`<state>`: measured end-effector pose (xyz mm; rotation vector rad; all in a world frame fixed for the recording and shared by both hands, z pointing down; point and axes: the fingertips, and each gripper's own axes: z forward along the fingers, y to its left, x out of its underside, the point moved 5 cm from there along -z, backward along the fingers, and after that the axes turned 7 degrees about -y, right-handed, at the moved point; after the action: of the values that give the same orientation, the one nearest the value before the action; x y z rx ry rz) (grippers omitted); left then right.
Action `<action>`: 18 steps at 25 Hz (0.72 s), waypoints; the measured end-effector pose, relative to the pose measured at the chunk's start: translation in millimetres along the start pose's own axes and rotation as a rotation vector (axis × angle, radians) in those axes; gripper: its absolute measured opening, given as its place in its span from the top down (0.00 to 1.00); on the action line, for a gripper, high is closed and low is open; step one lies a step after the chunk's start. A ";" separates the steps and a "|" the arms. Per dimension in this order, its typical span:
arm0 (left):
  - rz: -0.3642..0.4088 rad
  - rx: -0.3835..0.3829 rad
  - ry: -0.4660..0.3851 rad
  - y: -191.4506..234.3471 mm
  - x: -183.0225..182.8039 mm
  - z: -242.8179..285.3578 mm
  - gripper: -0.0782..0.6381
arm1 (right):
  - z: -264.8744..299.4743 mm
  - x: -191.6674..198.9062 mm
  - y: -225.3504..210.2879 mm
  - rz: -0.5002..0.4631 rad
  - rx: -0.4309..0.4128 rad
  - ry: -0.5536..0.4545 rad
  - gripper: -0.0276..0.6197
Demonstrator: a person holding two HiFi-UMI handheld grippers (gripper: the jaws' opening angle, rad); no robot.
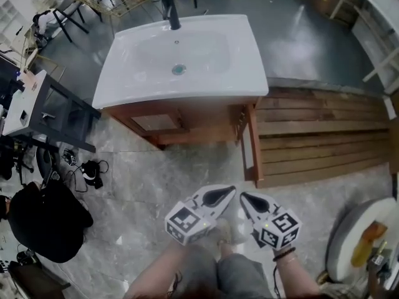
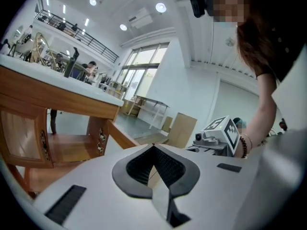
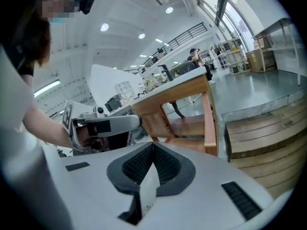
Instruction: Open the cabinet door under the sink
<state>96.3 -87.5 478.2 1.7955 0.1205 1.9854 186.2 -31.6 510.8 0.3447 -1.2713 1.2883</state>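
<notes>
A wooden cabinet (image 1: pixel 187 120) stands under a white sink basin (image 1: pixel 181 58). Its right door (image 1: pixel 253 143) is swung out, edge-on towards me, and the inside shelf (image 2: pixel 67 147) shows. A left door panel (image 1: pixel 152 123) with a pale inset sits at the cabinet's front left. My left gripper (image 1: pixel 233 190) and right gripper (image 1: pixel 242 195) hang side by side near my knees, well short of the cabinet. Both are shut with nothing between the jaws (image 2: pixel 153 146) (image 3: pixel 152 143). Each gripper view shows the other gripper: the right gripper (image 2: pixel 218 135) and the left gripper (image 3: pixel 103 126).
A black faucet (image 1: pixel 169 11) rises at the basin's back. A slatted wooden platform (image 1: pixel 318 136) lies right of the cabinet. A white stand (image 1: pixel 25 104), cables (image 1: pixel 87 170) and a black bag (image 1: pixel 47 220) are at the left. A round white object (image 1: pixel 361 235) sits at the lower right.
</notes>
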 end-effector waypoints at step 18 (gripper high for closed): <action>0.161 -0.030 -0.141 -37.4 -163.7 -92.4 0.88 | -12.1 -171.8 115.8 -0.237 -0.407 -0.061 0.94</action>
<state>25.0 -95.9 300.5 1.9728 -0.1008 1.9479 133.7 -70.7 313.8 0.2355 -1.4602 0.8014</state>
